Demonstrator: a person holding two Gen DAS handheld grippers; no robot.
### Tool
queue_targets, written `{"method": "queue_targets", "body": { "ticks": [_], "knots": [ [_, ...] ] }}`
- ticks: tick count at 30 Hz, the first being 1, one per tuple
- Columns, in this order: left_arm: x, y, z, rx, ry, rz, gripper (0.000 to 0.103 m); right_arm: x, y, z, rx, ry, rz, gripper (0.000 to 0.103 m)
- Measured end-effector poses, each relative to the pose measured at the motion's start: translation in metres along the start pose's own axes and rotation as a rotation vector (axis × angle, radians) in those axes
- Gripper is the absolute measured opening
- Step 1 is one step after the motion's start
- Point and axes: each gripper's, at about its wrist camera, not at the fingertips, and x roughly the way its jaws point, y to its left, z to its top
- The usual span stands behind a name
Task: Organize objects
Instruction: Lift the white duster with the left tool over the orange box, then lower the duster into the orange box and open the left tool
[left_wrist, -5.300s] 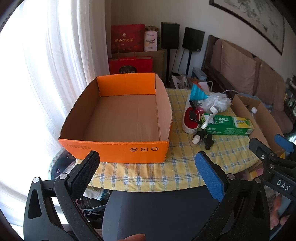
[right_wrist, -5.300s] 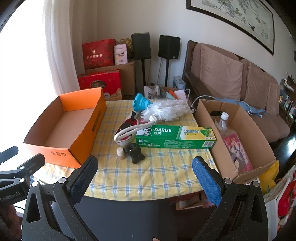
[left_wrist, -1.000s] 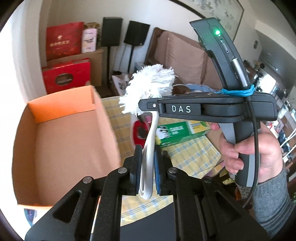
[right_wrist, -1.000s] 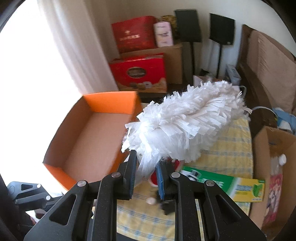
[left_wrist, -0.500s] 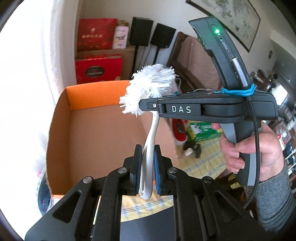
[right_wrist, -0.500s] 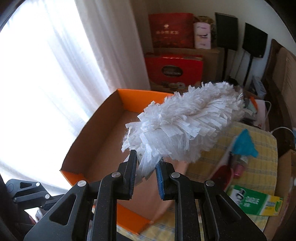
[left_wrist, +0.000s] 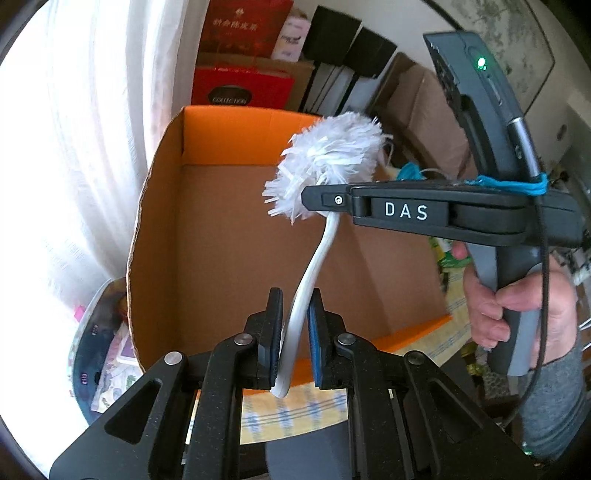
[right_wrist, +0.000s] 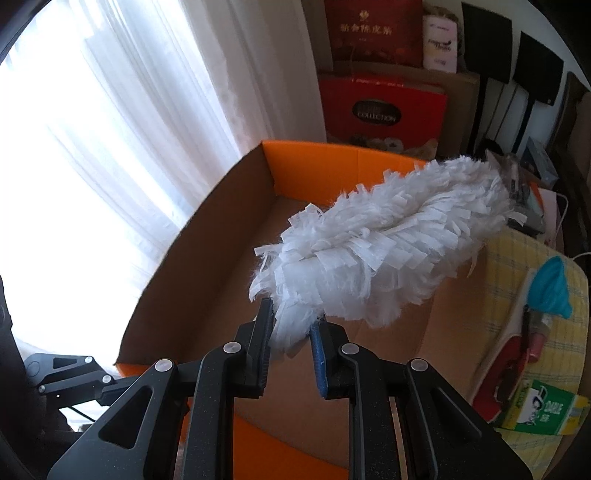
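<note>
- Duster (left_wrist: 328, 155) hangs over the open orange box (left_wrist: 229, 136), held at both ends, in the centre of both views.
- Left gripper (left_wrist: 295, 325) is clamped on the white handle (left_wrist: 314, 266), low in the left view; the handle's tip pokes out below the pads.
- Right gripper (right_wrist: 291, 332) is pinched on the fluffy head (right_wrist: 388, 251) where it meets the handle, bottom centre of the right view; a hand (left_wrist: 517, 310) at the right edge of the left view carries it.
- Handling, as a judgement: the duster looks very light. The curved plastic handle seems stiff but smooth, so it could twist or slide between flat pads.
- The strip head is soft and compressible; a grip there squashes the strips and gives little control, and strips may snag on the box rim.
- Best hold is likely the handle, near its middle.
- Funnel (right_wrist: 550, 291), a red item and a green carton (right_wrist: 543, 410) wait on the checked cloth (right_wrist: 517, 258) at right.
</note>
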Motion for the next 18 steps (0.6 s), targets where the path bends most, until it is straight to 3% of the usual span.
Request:
{"method": "queue_targets", "body": {
  "ticks": [11, 18],
  "knots": [
    [0.019, 0.018, -0.016, 0.011, 0.070, 0.127, 0.013, 0.036, 0.004, -0.004, 0.014, 0.054, 0.006, 0.014],
    [0.016, 0.021, -0.023, 0.003, 0.073, 0.120, 0.016, 0.039, 0.002, -0.003, 0.017, 0.062, 0.002, 0.015]
  ]
}}
